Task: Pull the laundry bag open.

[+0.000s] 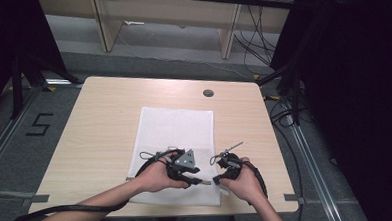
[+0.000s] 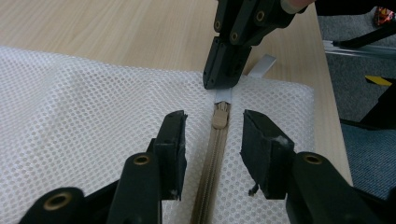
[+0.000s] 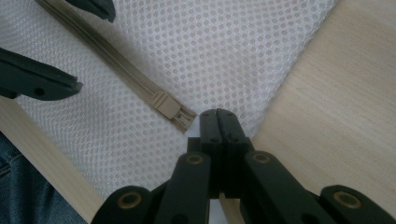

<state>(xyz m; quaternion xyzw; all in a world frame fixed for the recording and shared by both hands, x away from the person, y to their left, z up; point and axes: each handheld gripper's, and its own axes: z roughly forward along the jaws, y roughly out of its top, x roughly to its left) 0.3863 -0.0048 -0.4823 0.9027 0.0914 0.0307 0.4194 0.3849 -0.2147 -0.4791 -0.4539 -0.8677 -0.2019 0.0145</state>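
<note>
One mesh bag (image 1: 175, 141), one zipper (image 2: 212, 158), two grippers: left gripper (image 2: 212, 140) spread, right gripper (image 3: 217, 116) closed.

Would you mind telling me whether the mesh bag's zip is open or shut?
Shut: the slider sits at the end of the beige zip, whose teeth run joined along the mesh bag.

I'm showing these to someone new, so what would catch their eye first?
Probably the white mesh bag lying flat in the middle of the wooden table, with both grippers meeting at its near edge. The left gripper has open jaws straddling the tan zipper, while the right gripper is shut at the zipper's end.
</note>
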